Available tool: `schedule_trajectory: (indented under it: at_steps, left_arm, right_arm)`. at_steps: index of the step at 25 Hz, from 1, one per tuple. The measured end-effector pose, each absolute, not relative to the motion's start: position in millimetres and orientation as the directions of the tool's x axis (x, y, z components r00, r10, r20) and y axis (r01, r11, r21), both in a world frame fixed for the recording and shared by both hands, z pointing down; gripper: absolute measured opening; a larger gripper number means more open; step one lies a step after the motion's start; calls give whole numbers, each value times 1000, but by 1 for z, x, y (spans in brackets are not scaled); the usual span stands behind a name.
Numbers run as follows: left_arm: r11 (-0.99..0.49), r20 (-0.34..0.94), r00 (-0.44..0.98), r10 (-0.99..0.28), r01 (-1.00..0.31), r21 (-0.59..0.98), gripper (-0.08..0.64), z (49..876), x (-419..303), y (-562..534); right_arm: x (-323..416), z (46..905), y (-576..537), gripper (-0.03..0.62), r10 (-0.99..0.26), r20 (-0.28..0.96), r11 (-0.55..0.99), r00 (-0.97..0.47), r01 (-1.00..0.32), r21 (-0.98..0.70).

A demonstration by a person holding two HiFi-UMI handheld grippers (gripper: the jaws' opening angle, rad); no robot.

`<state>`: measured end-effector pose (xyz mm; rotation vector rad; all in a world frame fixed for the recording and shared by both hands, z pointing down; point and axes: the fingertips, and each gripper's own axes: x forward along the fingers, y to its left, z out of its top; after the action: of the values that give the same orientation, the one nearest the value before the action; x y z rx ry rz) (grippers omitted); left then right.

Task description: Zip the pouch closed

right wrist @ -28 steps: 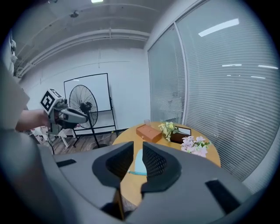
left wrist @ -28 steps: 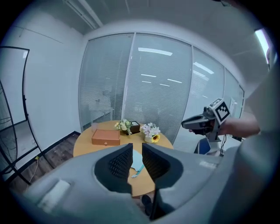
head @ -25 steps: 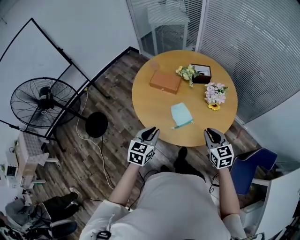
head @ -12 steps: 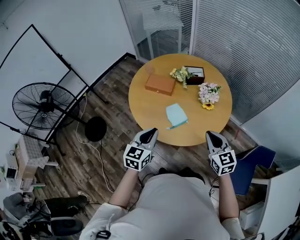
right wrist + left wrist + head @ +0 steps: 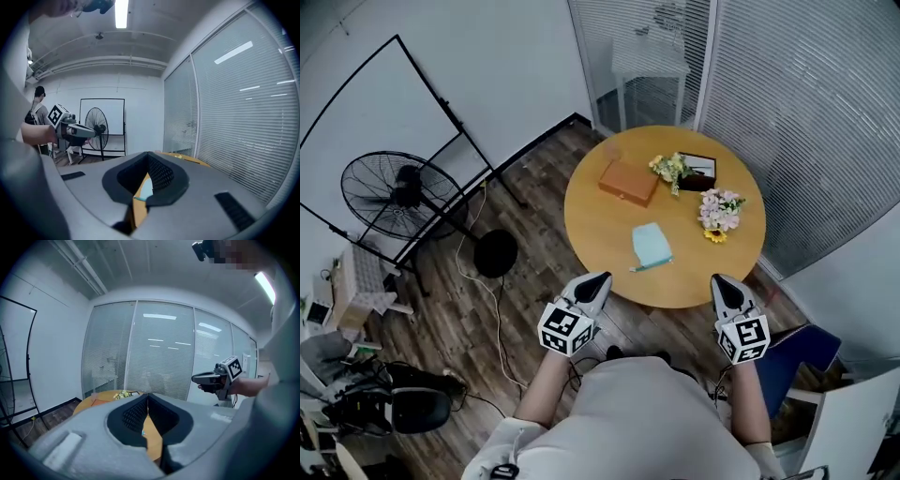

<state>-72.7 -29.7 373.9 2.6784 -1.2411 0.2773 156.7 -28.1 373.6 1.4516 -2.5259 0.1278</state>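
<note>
Head view first: the left gripper (image 5: 598,279) sits low and left of centre, the right gripper (image 5: 718,281) low and right of centre, both short of the near edge of the round table (image 5: 600,225) and touching nothing. In the middle of the frame one light blue pouch (image 5: 650,246) lies flat on that table, well apart from both tongs. Counting the rest: two boxes, an orange box (image 5: 629,181) and a dark box (image 5: 700,172), above the pouch in the frame; two bunches of flowers, a yellow-white bunch (image 5: 669,168) between the boxes and a pink bunch (image 5: 719,210) to the right; one standing fan (image 5: 394,195) at the left on the floor. Over to the left gripper view: jaws pressed together at the tips, nothing between them, just a sliver of table top and a speck of teal through the gap beneath, and the right gripper hanging at the right of the frame. Right gripper view, same story: jaws together, nothing clamped, the pouch glimpsed through the gap at lower centre, the fan at the left
</note>
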Motion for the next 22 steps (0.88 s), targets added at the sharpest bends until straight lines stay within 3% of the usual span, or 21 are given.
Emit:
schedule_trajectory:
  at_steps: [22]
  left_arm:
    - [-621, 219, 623, -751, -779, 90, 20, 366, -71, -32]
  right_arm:
    - [151, 368, -37, 2, -828, 227, 534, -512, -844, 48]
